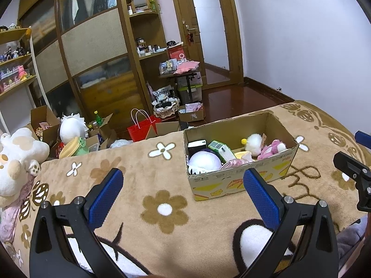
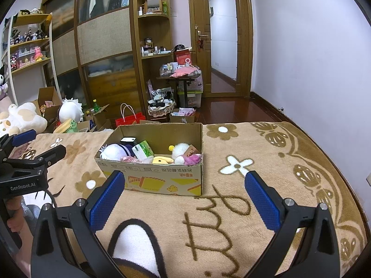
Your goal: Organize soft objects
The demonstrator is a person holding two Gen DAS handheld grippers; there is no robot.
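An open cardboard box [image 1: 241, 180] [image 2: 157, 180] stands on the beige flowered blanket [image 1: 148, 162] on the bed. Inside lie a white round plush [image 1: 205, 161] [image 2: 114, 151], a green carton [image 1: 221, 149] [image 2: 143, 149], a white fluffy ball [image 1: 254, 141] [image 2: 180, 149], a pink plush [image 1: 271, 149] [image 2: 192, 159] and a yellow plush [image 2: 162, 160]. My left gripper [image 1: 183, 192] is open and empty, low in front of the box. My right gripper [image 2: 185, 195] is open and empty, just before the box's right corner. Each gripper also shows at the edge of the other's view.
A large white and tan plush [image 1: 16, 159] [image 2: 20, 118] lies at the bed's left edge. Beyond the bed are open cartons with a white plush [image 1: 71, 126], a red bag [image 1: 141, 128], a wardrobe, shelves, a small cluttered table [image 1: 180, 71] and a door.
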